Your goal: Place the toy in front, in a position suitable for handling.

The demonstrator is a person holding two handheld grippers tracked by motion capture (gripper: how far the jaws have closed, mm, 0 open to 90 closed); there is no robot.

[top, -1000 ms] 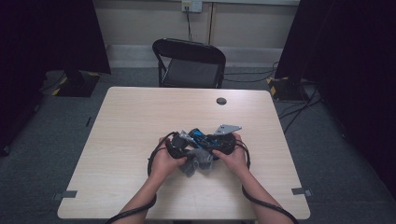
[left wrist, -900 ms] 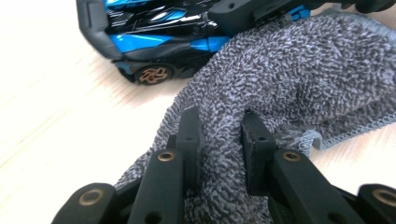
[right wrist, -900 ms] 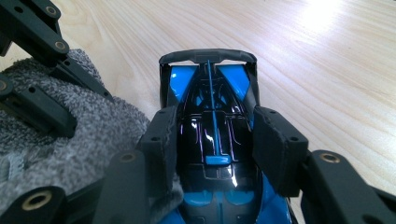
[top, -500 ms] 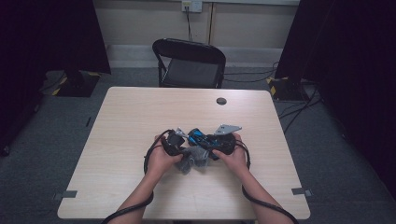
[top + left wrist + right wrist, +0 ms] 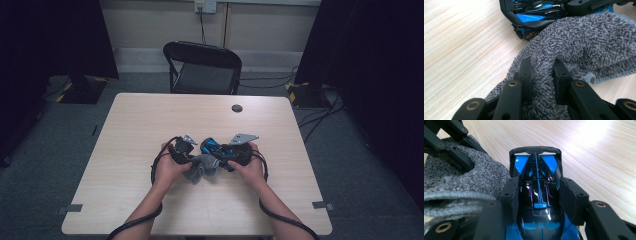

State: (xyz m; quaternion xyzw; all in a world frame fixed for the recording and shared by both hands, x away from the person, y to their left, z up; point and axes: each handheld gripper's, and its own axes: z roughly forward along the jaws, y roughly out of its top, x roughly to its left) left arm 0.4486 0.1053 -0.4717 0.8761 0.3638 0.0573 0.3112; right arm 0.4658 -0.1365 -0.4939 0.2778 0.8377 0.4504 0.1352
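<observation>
A black and blue toy race car [image 5: 537, 195] sits between the jaws of my right gripper [image 5: 537, 198], whose pads press on both its sides; its rear wing points away from the camera. My left gripper [image 5: 541, 75] is shut on a bunched fold of a grey terry cloth [image 5: 584, 47]. The cloth lies against the car's flank [image 5: 534, 17]. From above, both grippers meet at the table's middle, left gripper [image 5: 187, 157], right gripper [image 5: 220, 154], with the cloth [image 5: 200, 167] between the hands and the car [image 5: 212, 146] beside it. In the right gripper view the left gripper's fingers [image 5: 456, 155] dig into the cloth [image 5: 461, 187].
The wooden table [image 5: 150, 120] has bare surface all around the hands. A small dark round disc [image 5: 237, 108] lies near the far edge. A black folding chair [image 5: 202, 67] stands behind the table. Cables trail from both grippers toward the near edge.
The hands have shifted only slightly over the cloth and car; both grips look the same.
</observation>
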